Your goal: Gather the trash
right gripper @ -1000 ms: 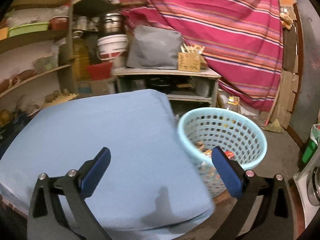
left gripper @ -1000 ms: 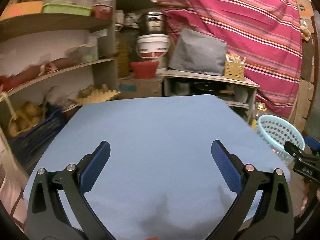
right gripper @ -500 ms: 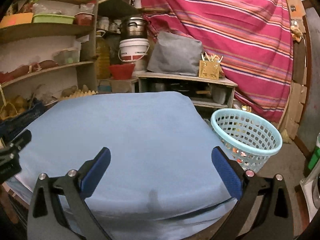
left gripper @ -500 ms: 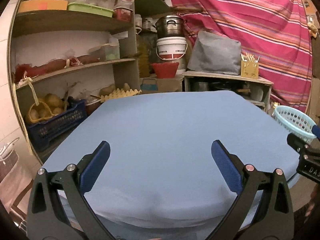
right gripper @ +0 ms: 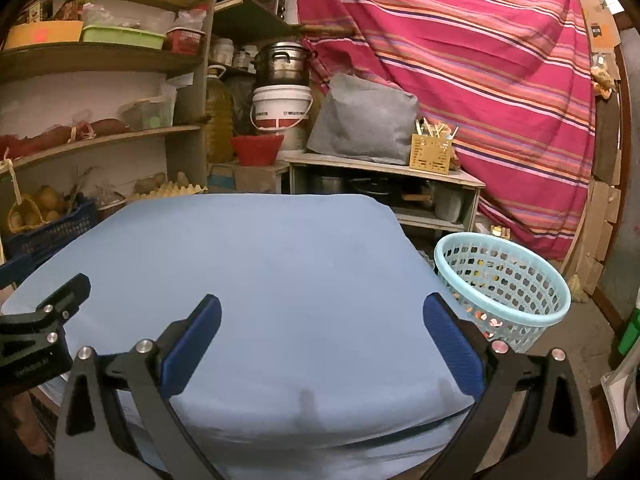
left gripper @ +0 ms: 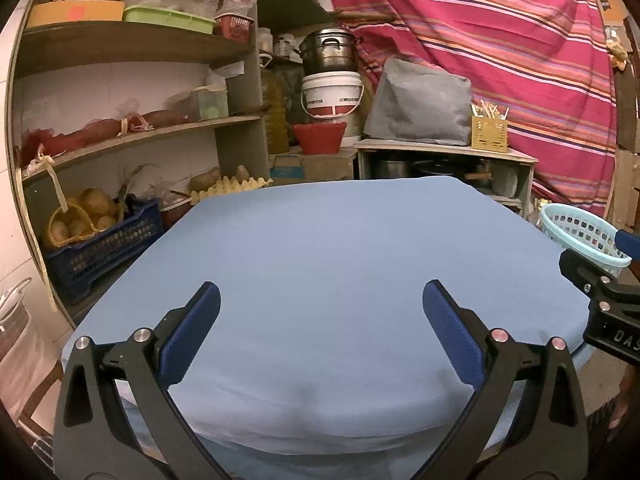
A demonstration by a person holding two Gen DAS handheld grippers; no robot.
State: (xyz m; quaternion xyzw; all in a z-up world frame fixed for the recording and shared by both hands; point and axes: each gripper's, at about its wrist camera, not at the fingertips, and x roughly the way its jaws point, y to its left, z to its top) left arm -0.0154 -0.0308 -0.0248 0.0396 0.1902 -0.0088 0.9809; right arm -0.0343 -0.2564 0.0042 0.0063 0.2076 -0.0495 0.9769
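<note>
A light blue perforated basket [right gripper: 502, 284] stands on the floor right of the table and holds bits of coloured trash; it also shows in the left wrist view [left gripper: 580, 234]. The table [left gripper: 340, 264] has a plain blue cloth with no trash visible on it; it also shows in the right wrist view [right gripper: 280, 264]. My left gripper [left gripper: 321, 324] is open and empty over the table's near edge. My right gripper [right gripper: 321, 324] is open and empty over the near right part of the table, left of the basket.
Wooden shelves [left gripper: 132, 132] with boxes, sweet potatoes and a blue crate [left gripper: 100, 240] of potatoes stand at the left. A low cabinet [right gripper: 384, 184] with pots, a white bucket [left gripper: 332, 96] and a striped red cloth [right gripper: 480, 80] are behind the table.
Both grippers have pulled back and risen from over the table toward its near edge. The right gripper has swung left, away from the basket. Both stayed open and empty.
</note>
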